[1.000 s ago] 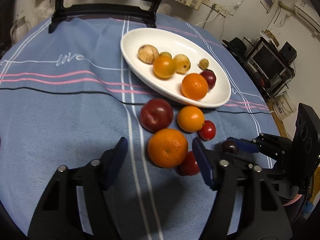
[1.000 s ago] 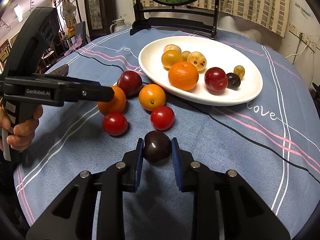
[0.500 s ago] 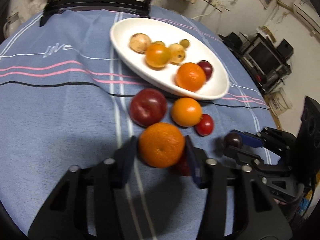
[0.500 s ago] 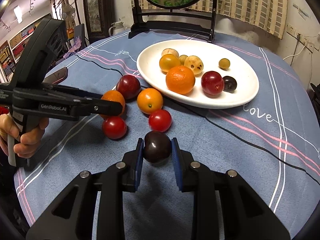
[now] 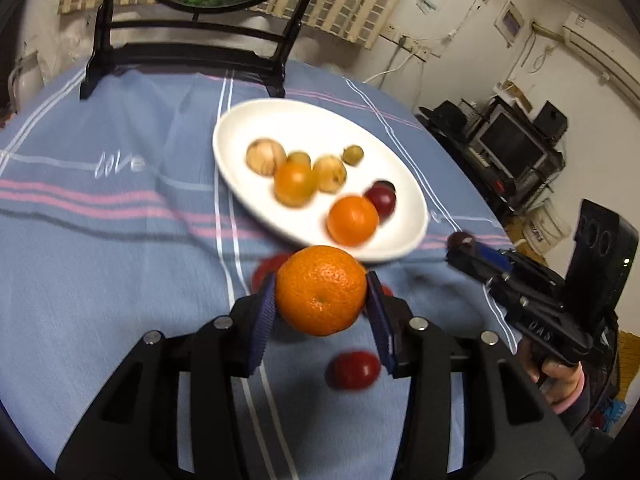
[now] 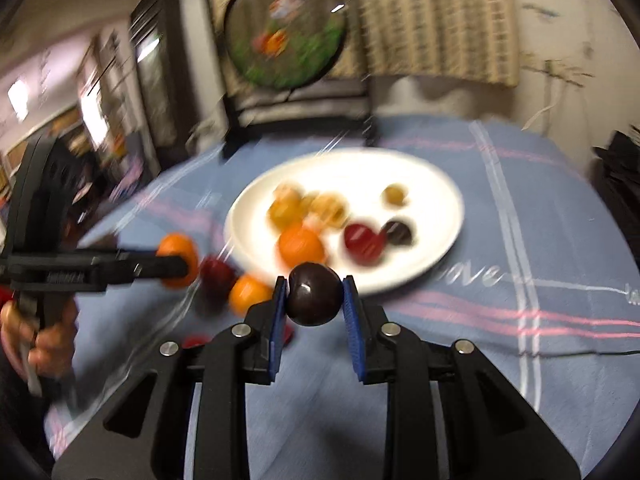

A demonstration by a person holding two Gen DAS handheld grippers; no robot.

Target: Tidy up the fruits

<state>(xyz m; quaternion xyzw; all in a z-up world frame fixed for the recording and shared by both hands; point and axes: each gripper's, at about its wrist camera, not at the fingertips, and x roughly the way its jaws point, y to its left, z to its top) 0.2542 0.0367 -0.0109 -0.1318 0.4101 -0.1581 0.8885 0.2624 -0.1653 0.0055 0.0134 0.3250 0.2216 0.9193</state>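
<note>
Orange [image 5: 320, 290] clamped in your left gripper [image 5: 322, 300] | dark plum [image 6: 314, 294] pinched in your right gripper [image 6: 314, 300] | both off the cloth [image 5: 100, 300]

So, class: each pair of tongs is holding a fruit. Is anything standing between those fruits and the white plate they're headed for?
Nothing visible blocks either one. The orange in the left tongs and the dark plum in the right tongs are both lifted off the cloth. Loose fruit lies below them, and the plate has bare space at its far side.
</note>
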